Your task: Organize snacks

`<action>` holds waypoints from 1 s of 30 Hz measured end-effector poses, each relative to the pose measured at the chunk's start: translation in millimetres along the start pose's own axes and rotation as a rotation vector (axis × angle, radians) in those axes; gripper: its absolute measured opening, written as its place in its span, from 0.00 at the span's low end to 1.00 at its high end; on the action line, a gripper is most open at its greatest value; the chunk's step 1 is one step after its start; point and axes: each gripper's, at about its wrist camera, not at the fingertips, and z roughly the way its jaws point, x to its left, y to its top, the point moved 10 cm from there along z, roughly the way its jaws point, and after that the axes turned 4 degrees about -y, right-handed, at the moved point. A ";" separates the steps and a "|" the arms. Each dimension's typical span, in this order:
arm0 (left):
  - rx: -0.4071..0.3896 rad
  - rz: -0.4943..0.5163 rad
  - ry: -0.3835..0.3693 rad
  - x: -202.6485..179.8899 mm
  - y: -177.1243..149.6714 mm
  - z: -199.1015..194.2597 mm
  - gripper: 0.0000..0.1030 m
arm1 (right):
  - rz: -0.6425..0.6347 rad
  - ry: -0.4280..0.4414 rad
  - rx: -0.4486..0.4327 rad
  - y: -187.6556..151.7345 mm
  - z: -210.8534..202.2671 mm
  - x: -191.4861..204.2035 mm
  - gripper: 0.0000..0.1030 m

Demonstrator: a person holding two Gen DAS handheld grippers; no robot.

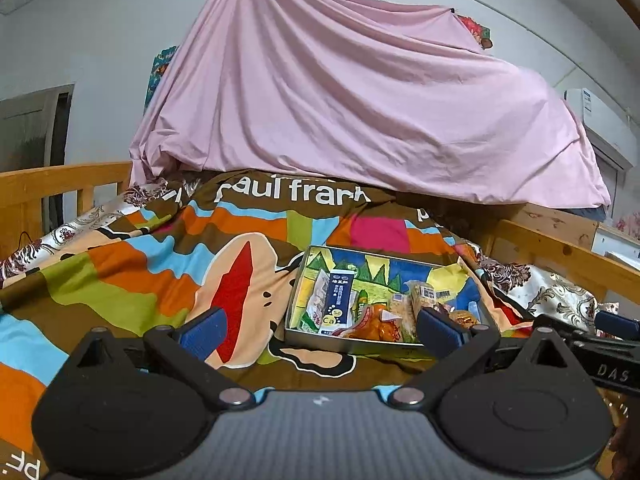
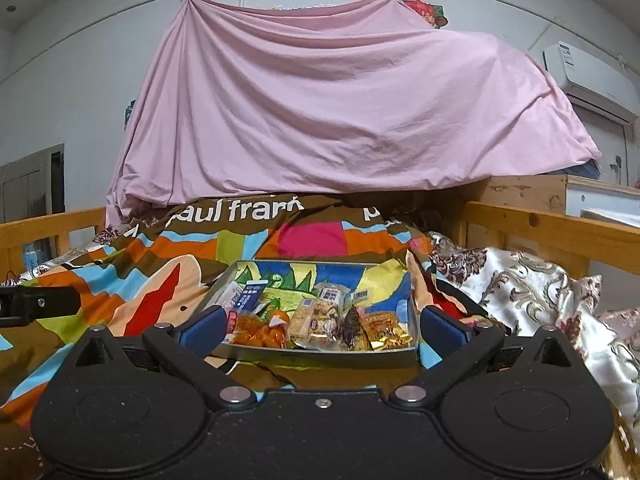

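On the bed, over the bright patchwork quilt [image 2: 168, 264] printed with "paul frank", your metal tray [image 2: 320, 354] sits with the snacks gathered inside it. Along its near edge, in the right wrist view, you have an orange packet [image 2: 260, 330], a clear pack of nutty bars [image 2: 320, 320], a dark wrapped piece [image 2: 352, 330] and a gold-and-orange packet [image 2: 386, 330], all lying side by side and touching. A dark blue carton [image 2: 250, 296] lies further back on the left of the tray, on the painted lining.

Your right hand-held gripper [image 2: 320, 330] is released, its blue fingers [image 2: 202, 330] spread wide on either side of the tray's near edge, holding nothing. Your left hand-held gripper [image 1: 320, 330] is likewise released and empty; it points at the quilt just left of the tray [image 1: 352, 346], with its right finger overlapping the tray's near corner in that view. From there you see the blue carton [image 1: 338, 300] lying lengthwise in the tray's left half.

Behind the quilt a pink sheet [image 2: 340, 108] hangs draped in a big mound. A wooden rail [image 2: 552, 232] runs along the bed's right side, with a patterned satin cloth [image 2: 540, 288] beside it, and an air conditioner [image 2: 588, 68] is mounted on the wall at upper right.
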 end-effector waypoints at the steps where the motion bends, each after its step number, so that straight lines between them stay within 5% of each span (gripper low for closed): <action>1: 0.003 -0.003 -0.004 0.9 -1.0 -0.4 1.00 | 0.000 -0.005 0.007 -2.1 -2.1 0.4 0.99; 18: 0.034 -0.018 -0.077 10.2 -29.5 -3.9 1.00 | -0.004 -0.058 0.054 -24.0 -25.2 5.0 0.99; 30: 0.042 0.026 -0.042 10.6 -38.8 -0.2 1.00 | -0.001 -0.014 0.117 -37.8 -12.7 15.6 0.99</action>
